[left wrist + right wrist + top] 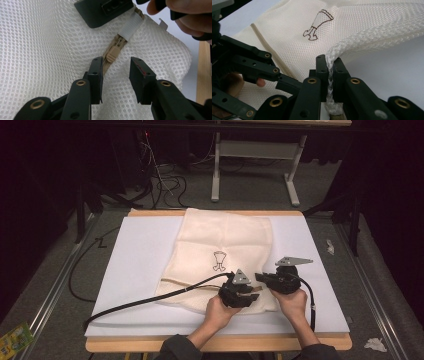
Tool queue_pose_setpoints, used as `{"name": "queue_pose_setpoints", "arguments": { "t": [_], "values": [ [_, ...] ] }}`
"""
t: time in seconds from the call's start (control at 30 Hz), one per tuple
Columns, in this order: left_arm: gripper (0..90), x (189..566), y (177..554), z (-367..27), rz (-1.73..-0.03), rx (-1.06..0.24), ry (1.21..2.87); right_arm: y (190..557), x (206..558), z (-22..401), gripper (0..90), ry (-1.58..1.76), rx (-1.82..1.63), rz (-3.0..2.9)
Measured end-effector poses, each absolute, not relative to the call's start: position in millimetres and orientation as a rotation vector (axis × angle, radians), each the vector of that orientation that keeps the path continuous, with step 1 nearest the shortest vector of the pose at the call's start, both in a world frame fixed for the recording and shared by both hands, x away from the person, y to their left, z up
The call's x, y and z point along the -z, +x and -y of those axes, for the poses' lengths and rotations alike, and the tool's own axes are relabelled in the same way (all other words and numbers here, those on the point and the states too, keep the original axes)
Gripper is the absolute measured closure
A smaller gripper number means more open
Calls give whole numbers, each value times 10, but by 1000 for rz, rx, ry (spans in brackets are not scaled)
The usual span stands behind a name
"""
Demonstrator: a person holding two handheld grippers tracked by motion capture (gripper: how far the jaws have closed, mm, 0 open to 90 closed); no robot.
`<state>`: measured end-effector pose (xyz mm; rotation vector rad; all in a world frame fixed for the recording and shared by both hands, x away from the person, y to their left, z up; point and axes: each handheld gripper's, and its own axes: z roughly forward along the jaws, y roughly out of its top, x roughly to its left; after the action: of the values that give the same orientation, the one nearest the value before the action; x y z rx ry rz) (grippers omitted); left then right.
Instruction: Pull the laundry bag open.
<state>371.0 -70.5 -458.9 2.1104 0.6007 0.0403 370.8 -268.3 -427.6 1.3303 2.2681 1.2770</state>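
A cream mesh bag [222,245] with a small dark print [318,23] lies flat on the white mat [135,270]. Its tan zipper [272,56] runs along the near edge. My left gripper [116,62] is open, its jaws standing either side of the tan zipper pull [113,53] without pressing it. In the high view the left gripper [252,294] sits at the bag's near right corner. My right gripper [329,61] is shut on a bunched fold of the bag's mesh edge; in the high view the right gripper [261,278] points left at that corner.
The mat covers a wooden table [220,342]. A black cable [150,297] trails left across the mat from the left gripper. A white ribbed cover [131,26] caps the zipper end. Crumpled paper [375,344] lies on the floor at right.
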Motion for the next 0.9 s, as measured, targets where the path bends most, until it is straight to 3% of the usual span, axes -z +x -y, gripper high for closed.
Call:
{"name": "queue_pose_setpoints", "arguments": {
  "t": [0.33, 0.9],
  "values": [
    [655, 4574, 3764, 725, -619, -7, 2069, 3709, 4253, 2659, 874, 1317, -1286, -2276],
    [776, 4565, 3712, 714, -559, 17, 2044, 3701, 4267, 2672, 873, 1318, -1290, -2279]
  ]
}}
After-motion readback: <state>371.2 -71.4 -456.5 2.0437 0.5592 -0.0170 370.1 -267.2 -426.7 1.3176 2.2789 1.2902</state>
